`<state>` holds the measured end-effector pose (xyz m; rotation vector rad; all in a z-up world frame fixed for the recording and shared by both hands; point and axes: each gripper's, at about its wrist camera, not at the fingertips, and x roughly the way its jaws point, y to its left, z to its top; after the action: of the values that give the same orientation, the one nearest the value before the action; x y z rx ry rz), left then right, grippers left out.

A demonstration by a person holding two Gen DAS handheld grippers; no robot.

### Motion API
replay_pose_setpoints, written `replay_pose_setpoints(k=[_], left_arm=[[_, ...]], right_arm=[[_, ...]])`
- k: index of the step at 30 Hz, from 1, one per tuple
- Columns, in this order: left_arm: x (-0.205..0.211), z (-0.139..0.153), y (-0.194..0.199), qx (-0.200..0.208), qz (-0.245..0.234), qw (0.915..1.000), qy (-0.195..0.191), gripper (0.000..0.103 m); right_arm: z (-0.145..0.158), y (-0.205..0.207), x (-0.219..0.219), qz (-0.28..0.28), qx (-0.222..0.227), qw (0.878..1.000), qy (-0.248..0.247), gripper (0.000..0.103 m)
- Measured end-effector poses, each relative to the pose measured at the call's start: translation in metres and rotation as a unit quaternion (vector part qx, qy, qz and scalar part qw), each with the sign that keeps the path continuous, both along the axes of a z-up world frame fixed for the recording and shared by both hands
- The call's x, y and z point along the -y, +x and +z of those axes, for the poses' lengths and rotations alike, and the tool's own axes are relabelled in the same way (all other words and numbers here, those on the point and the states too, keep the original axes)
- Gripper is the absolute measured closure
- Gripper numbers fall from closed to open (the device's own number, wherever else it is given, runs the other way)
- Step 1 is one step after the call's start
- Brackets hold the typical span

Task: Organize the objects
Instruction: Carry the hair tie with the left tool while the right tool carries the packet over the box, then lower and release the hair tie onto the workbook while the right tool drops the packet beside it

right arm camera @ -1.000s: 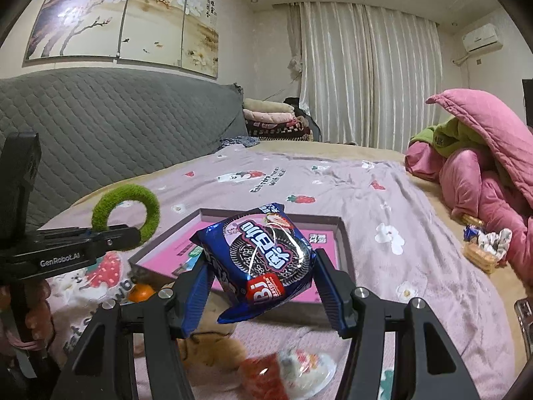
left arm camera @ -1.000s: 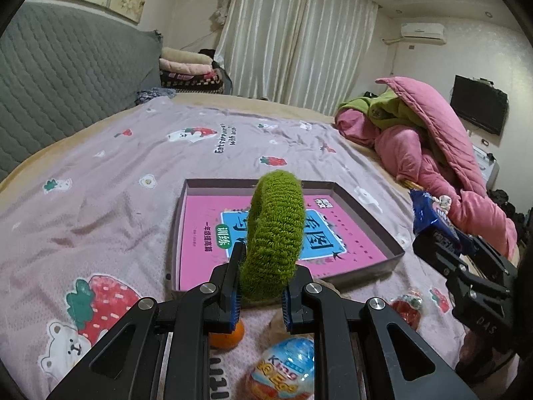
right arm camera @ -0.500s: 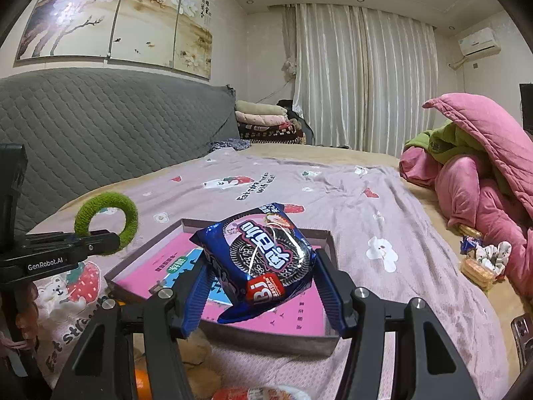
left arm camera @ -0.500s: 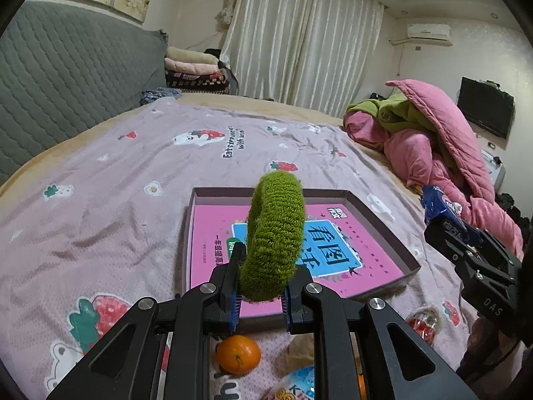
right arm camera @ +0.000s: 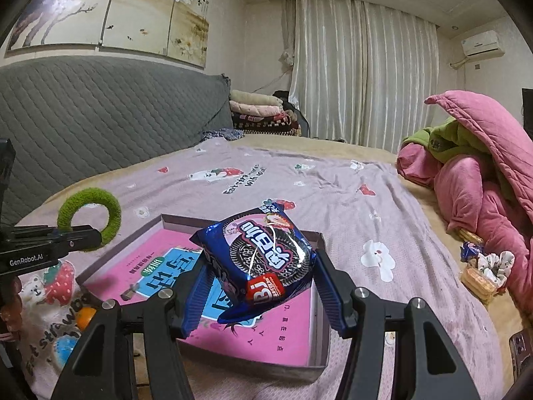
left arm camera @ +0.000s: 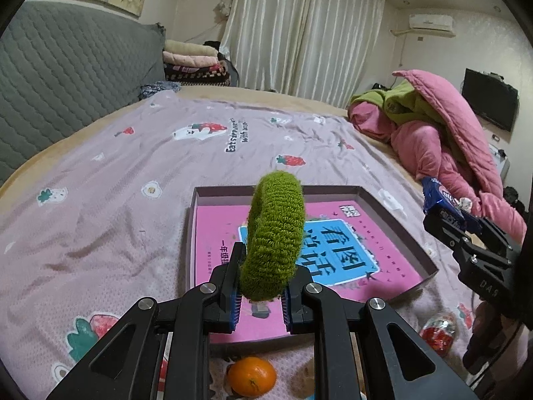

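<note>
My left gripper (left arm camera: 260, 295) is shut on a fuzzy green ring (left arm camera: 274, 236), held upright above the near edge of a shallow box (left arm camera: 396, 230) with a pink and blue printed floor. In the right wrist view the same ring (right arm camera: 90, 215) shows at the left, over the box's left side. My right gripper (right arm camera: 261, 286) is shut on a blue cookie packet (right arm camera: 261, 266), held above the box (right arm camera: 319, 303). The packet (left arm camera: 443, 205) and right gripper also appear at the right edge of the left wrist view.
An orange (left arm camera: 252, 376) and a red foil-wrapped egg (left arm camera: 439, 331) lie on the bed sheet in front of the box. A pink and green quilt pile (right arm camera: 483, 170) and loose snacks (right arm camera: 483, 271) sit at the right. A grey padded headboard (left arm camera: 60, 83) runs along the left.
Both grippers have moved forward over the box with their loads; the box now sits closer and lower in both views. The orange and egg have slid toward the bottom edge.
</note>
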<state>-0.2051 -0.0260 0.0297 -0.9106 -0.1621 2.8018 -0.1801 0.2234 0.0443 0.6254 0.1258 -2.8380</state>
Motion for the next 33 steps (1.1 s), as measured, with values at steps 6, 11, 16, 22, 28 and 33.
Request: replay_pose_setpoints(k=[6,11,16,22,28,33], left_arm=[[-0.004,-0.008,-0.011,0.015,-0.004,0.9999,-0.004,0.084],[-0.006,-0.018,-0.019,0.035,-0.003,0.9994,-0.006,0.084],[-0.010,-0.022,-0.022,0.041,-0.007,0.9990,-0.015,0.084],[-0.012,-0.029,-0.030,0.060,-0.001,0.9981,-0.018,0.084],[-0.012,-0.033,-0.031,0.064,-0.003,0.9978,-0.019,0.084],[-0.012,-0.039,-0.034,0.074,-0.001,0.9970,-0.021,0.084]], right_arm=[[-0.011,-0.018,-0.003,-0.010,0.022,1.000,0.013,0.044],[-0.015,-0.023,-0.004,-0.010,0.031,0.999,0.015,0.044],[-0.017,-0.025,0.001,-0.004,0.038,0.999,0.025,0.044],[-0.023,-0.031,0.003,0.000,0.054,0.998,0.031,0.044],[-0.027,-0.032,0.002,0.001,0.066,0.997,0.035,0.044],[-0.032,-0.035,0.002,0.000,0.081,0.996,0.044,0.044]])
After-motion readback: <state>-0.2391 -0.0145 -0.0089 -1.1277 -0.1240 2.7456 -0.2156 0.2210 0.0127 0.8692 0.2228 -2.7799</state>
